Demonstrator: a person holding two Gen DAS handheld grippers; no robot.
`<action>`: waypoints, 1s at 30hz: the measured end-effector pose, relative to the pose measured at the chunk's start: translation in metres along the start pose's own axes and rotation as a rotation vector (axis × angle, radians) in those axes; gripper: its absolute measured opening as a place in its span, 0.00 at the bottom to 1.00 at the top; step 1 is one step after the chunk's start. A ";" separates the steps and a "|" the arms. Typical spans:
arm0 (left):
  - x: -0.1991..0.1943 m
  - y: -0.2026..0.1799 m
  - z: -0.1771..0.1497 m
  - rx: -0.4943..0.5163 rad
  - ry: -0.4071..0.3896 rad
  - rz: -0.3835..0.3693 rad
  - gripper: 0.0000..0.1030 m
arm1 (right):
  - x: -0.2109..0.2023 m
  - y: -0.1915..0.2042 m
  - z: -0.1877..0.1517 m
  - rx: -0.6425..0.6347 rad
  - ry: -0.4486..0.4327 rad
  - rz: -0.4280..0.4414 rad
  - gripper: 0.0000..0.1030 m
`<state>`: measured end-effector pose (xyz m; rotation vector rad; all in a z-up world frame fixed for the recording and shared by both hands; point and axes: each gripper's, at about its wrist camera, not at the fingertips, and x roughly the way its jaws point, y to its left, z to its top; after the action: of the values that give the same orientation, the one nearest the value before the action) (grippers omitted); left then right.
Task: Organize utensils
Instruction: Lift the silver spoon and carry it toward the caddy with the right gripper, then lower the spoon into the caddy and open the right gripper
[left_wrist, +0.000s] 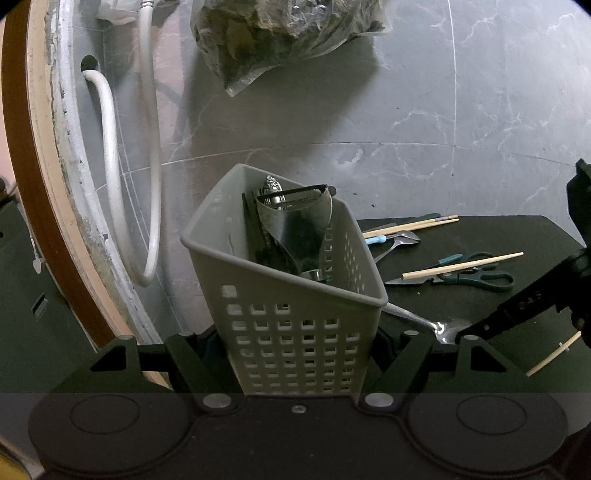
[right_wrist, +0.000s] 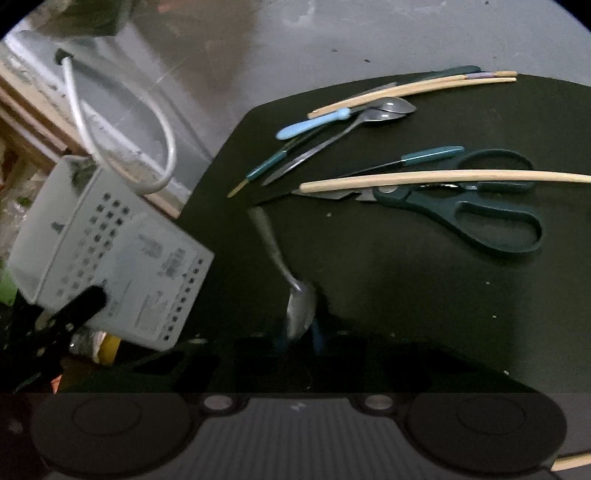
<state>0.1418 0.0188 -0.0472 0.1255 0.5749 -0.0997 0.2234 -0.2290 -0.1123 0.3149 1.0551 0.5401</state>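
Grey marbled floor (left_wrist: 424, 110) with a black mat (left_wrist: 480, 306) laid on it; a white hose (left_wrist: 110, 166) loops along the wooden edge (left_wrist: 48, 206) at the left, and a clear bag (left_wrist: 280, 37) of dark material lies beyond.

Left gripper (left_wrist: 301, 354): jaws clamped on the lower walls of a grey perforated caddy (left_wrist: 288, 325), which is held tilted at the mat's left border. Inside the caddy stand a metal scoop-like tool (left_wrist: 299, 229) and other dark utensils that cannot be told apart.

Right gripper (right_wrist: 299, 332): jaws closed together on the bowl of a metal spoon (right_wrist: 301, 310); its handle points away across the mat toward the caddy (right_wrist: 110, 258). In the left view the same spoon (left_wrist: 417, 319) runs from the caddy's rim to the tip of the right gripper (left_wrist: 461, 334).

Loose on the mat, well apart from the caddy: green-handled scissors (right_wrist: 461, 210) with one chopstick (right_wrist: 443, 177) lying across them and a teal-handled tool (right_wrist: 432, 153) just beside; farther back, a pair of chopsticks (right_wrist: 413, 90), two spoons (right_wrist: 384, 110), a light-blue handle (right_wrist: 310, 123) and a teal-handled utensil (right_wrist: 266, 168), overlapping in a loose fan.
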 end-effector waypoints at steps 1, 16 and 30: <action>0.000 0.000 0.000 -0.001 0.000 0.000 0.75 | 0.000 0.001 0.000 -0.010 -0.005 -0.017 0.02; 0.002 -0.001 0.000 0.000 -0.004 -0.003 0.75 | -0.069 0.079 0.008 -0.498 -0.427 -0.332 0.02; 0.007 -0.001 0.001 0.006 -0.013 -0.014 0.75 | -0.100 0.166 -0.016 -1.423 -0.649 -0.289 0.02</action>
<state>0.1480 0.0172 -0.0505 0.1266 0.5630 -0.1157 0.1268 -0.1478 0.0359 -0.8642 -0.0721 0.7270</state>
